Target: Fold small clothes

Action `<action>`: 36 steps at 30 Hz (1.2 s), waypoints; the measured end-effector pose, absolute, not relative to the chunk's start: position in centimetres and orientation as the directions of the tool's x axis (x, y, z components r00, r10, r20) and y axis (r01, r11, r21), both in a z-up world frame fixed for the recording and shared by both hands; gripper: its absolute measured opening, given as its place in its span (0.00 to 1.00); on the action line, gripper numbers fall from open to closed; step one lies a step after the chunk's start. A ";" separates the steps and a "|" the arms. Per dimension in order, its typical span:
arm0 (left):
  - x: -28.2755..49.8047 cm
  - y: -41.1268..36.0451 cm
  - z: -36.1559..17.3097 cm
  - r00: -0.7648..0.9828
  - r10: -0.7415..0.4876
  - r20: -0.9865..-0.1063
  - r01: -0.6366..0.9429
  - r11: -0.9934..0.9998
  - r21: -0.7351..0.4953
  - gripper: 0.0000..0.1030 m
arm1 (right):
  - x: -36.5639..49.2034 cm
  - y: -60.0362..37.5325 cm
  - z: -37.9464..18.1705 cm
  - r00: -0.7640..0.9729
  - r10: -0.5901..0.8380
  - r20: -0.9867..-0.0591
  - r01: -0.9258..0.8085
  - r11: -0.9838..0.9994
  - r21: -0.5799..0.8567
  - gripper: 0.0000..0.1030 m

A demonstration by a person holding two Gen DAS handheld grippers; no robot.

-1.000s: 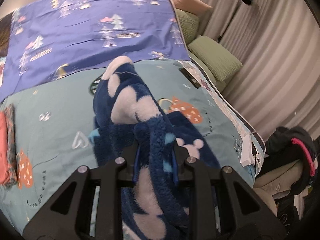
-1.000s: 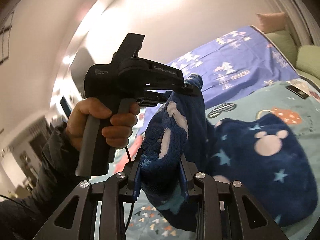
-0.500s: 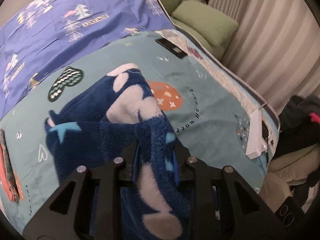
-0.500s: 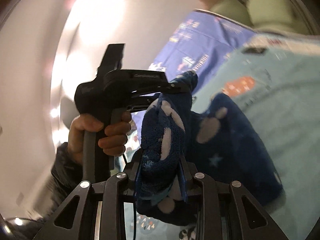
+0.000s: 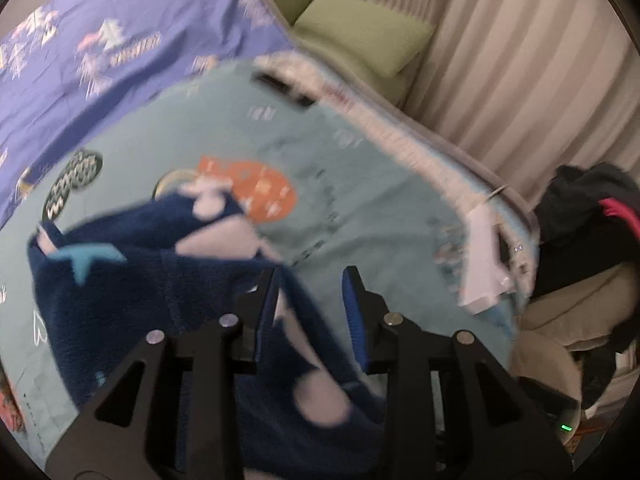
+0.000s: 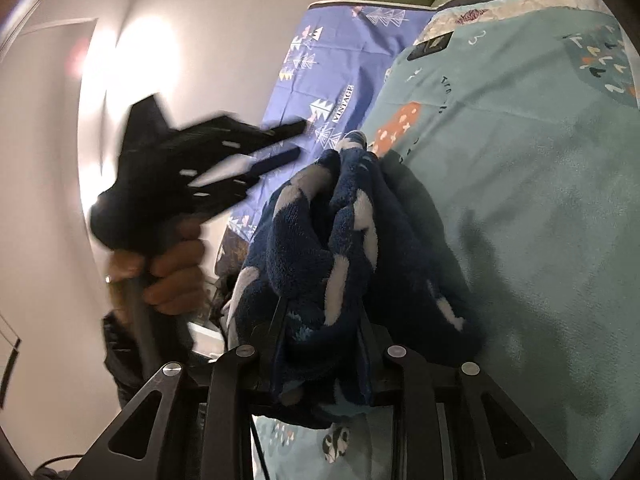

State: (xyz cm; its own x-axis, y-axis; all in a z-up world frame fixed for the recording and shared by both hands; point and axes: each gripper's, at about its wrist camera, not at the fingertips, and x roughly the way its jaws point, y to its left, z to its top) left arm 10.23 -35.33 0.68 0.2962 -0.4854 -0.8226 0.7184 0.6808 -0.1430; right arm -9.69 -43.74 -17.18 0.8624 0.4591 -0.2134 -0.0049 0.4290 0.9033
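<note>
A navy fleece garment (image 5: 132,280) with white and light-blue shapes lies bunched on the teal bedspread (image 5: 360,184). My left gripper (image 5: 310,308) is open; the fleece slides out between its blue pads and hangs below them. In the right wrist view my right gripper (image 6: 322,344) is shut on a thick fold of the same fleece (image 6: 340,232) and holds it up off the bed. The left gripper (image 6: 276,148) shows there too, blurred and open, in a hand to the left of the fleece.
A purple tree-print sheet (image 5: 100,40) covers the far side of the bed. Green pillows (image 5: 360,32) and curtains (image 5: 500,60) lie beyond the right edge. A white device (image 5: 484,264) sits at the bed's edge, and dark clothes (image 5: 584,216) lie on a chair. A black phone (image 6: 432,44) lies on the bedspread.
My left gripper has opened and let go of the fleece, which has dropped onto the bed. Both grippers have swung to the right. The right gripper keeps its hold.
</note>
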 end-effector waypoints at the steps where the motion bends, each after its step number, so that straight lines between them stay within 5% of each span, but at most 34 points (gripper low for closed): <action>1: 9.4 -34.6 2.2 0.330 -0.512 -0.793 0.737 0.665 -0.123 0.34 | -9.7 -43.6 -17.0 0.862 0.457 -0.218 -0.004 0.437 0.899 0.26; 6: 6.4 -30.8 5.0 0.483 -0.490 -0.726 0.751 0.658 0.056 0.42 | -10.0 -43.7 -16.8 0.859 0.461 -0.222 -0.009 0.448 0.894 0.26; 11: 4.9 -25.8 2.1 0.559 -0.395 -0.729 0.700 0.697 0.159 0.42 | -10.1 -44.6 -17.2 0.863 0.447 -0.235 0.009 0.452 0.892 0.26; 19: 1.9 -24.4 -4.0 0.538 -0.372 -0.756 0.709 0.686 0.166 0.42 | -10.8 -45.0 -16.2 0.853 0.421 -0.310 0.043 0.534 0.844 0.26; 28: 0.0 -24.7 -4.3 0.539 -0.410 -0.736 0.736 0.655 0.173 0.44 | -12.1 -44.7 -10.5 0.879 0.222 -0.421 0.087 0.796 0.599 0.56; 36: 0.1 -24.4 -4.9 0.539 -0.436 -0.720 0.734 0.663 0.148 0.45 | -6.6 -42.0 -11.6 0.798 0.256 -0.546 0.091 0.844 0.528 0.50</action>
